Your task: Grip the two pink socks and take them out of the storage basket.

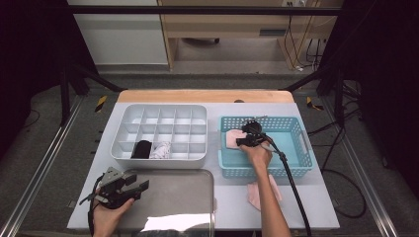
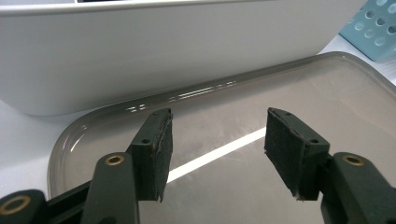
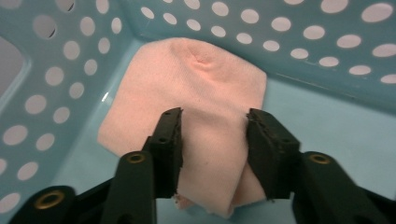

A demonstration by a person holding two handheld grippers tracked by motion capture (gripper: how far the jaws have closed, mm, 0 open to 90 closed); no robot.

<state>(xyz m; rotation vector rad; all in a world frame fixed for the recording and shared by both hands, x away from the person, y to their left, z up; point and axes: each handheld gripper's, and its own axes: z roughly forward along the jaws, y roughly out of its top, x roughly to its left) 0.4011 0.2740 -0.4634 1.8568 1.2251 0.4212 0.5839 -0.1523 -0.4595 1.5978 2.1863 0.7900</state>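
Note:
A pink cloth point(image 1: 231, 138) point(image 3: 196, 79) lies flat on the floor of the light blue perforated basket point(image 1: 267, 171) point(image 3: 303, 37), in its left part. My right gripper point(image 1: 241, 141) point(image 3: 215, 135) reaches down into the basket. Its jaws stand partly apart on either side of the near end of the cloth, which fills the gap between them and folds up by the right jaw. My left gripper point(image 1: 142, 187) point(image 2: 217, 140) hovers open over the left end of the grey tray point(image 1: 178, 197) point(image 2: 327, 102) with nothing between its jaws.
A white divided organizer point(image 1: 158, 159) point(image 2: 163, 51) stands behind the tray, with a black roll point(image 1: 143, 149) and a white patterned roll point(image 1: 161, 149) in front compartments. A second pink cloth point(image 1: 255, 196) lies on the table before the basket, under the right forearm.

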